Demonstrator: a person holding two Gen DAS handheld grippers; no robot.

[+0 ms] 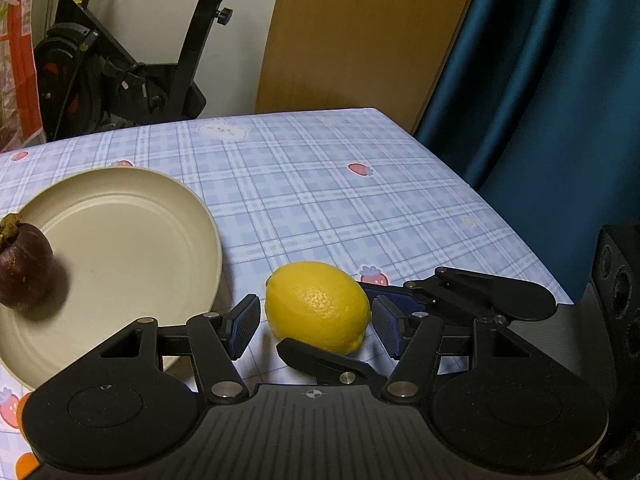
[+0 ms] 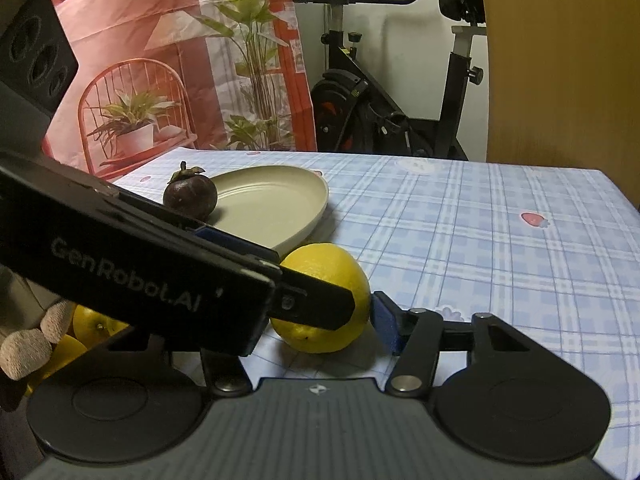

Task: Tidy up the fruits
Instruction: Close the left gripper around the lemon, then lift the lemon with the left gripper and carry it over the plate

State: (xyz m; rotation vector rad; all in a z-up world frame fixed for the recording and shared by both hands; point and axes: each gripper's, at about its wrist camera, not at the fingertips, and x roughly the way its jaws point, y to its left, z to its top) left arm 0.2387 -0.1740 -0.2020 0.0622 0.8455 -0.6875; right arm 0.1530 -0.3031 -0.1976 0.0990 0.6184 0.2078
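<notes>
Far left, the mangosteen (image 1: 24,272) already sits on the near rim of the cream plate (image 1: 132,216), so I judge the lemon is the piece in hand. The plate's right edge lies just beside my left gripper (image 1: 316,326), whose jaws stand apart, one blue pad on either side of the lemon (image 1: 318,304), close to the skin but not visibly pressing. The lemon rests on the checked surface (image 1: 340,200), near the plate and outside it.

My right gripper (image 2: 320,320) comes in from the right and crosses the same fruit. One of its pads seems to touch the lemon's right end; the other finger is hidden behind my left gripper's body, so I cannot tell whether those jaws are clamped or loose.

Two tools on one lemon is crowded. To do this well, I think only one pair should close, squarely across the widest part, since a waxy oval will likely squirt out of an off-centre pinch. The other should back off first. Then lift clear of the rim and set the lemon down apart from the mangosteen.
</notes>
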